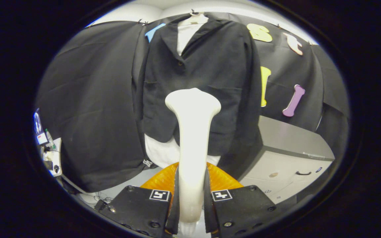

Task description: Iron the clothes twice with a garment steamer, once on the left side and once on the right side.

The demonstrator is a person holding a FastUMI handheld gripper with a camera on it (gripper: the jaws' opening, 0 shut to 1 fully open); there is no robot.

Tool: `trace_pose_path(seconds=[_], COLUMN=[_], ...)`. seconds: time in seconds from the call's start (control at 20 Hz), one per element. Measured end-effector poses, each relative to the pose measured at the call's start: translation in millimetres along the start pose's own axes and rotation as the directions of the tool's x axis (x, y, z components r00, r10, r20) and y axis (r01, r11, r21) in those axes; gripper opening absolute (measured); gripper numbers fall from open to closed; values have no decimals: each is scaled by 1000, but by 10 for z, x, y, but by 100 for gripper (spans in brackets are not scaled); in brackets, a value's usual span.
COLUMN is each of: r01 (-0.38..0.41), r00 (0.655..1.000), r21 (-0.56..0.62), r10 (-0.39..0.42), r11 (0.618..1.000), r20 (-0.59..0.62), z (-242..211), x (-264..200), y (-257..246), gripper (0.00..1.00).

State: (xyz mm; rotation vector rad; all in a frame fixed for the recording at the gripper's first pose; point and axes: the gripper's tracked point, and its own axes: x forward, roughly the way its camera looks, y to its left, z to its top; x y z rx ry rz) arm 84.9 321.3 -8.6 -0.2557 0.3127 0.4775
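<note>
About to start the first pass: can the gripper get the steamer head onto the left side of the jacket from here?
Probably yes. The gripper is shut on the steamer, whose head points at the hanging jacket; nothing stands between them.

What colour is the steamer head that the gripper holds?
The steamer head is white, seen best in the gripper view; the gripper is shut on it.

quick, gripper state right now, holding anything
gripper: shut on the steamer, both fingers pressing its handle, head pointed at the black jacket hanging just beyond.
</note>
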Motion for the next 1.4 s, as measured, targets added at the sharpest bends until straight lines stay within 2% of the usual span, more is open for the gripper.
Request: trace_pose_path(seconds=[0.35, 0.85, 1.15, 1.4], r01=[44, 141, 192, 220], r00=[999, 990, 980, 974], r21=[101, 248, 286, 313], r10=[-46, -144, -197, -228], r11=[994, 959, 939, 924], r20=[16, -6, -11, -10], z=[-312, -981, -1273, -1371], x=[-603, -1099, -1366, -1545], y=[-1174, -2536, -2900, -2975], gripper=[33, 33, 33, 33])
